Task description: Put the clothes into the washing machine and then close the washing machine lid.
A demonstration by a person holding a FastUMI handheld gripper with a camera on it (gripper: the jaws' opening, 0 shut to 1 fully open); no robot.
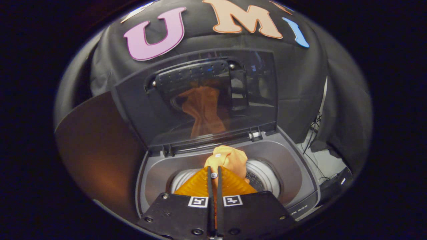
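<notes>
Now the gripper (215, 171) is pinched on the orange cloth (228, 160), held just above the drum (263, 176), in front of the raised lid (206, 100). Best lower it well into the drum before releasing, so no fabric drapes over the rim.

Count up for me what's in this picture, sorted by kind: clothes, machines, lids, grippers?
Clothes: 1, orange garment pinched between the fingers
Washing machines: 1, washing machine
Lids: 1, lid, raised open
Grippers: 1, gripper, above the drum
Total: 4
</notes>
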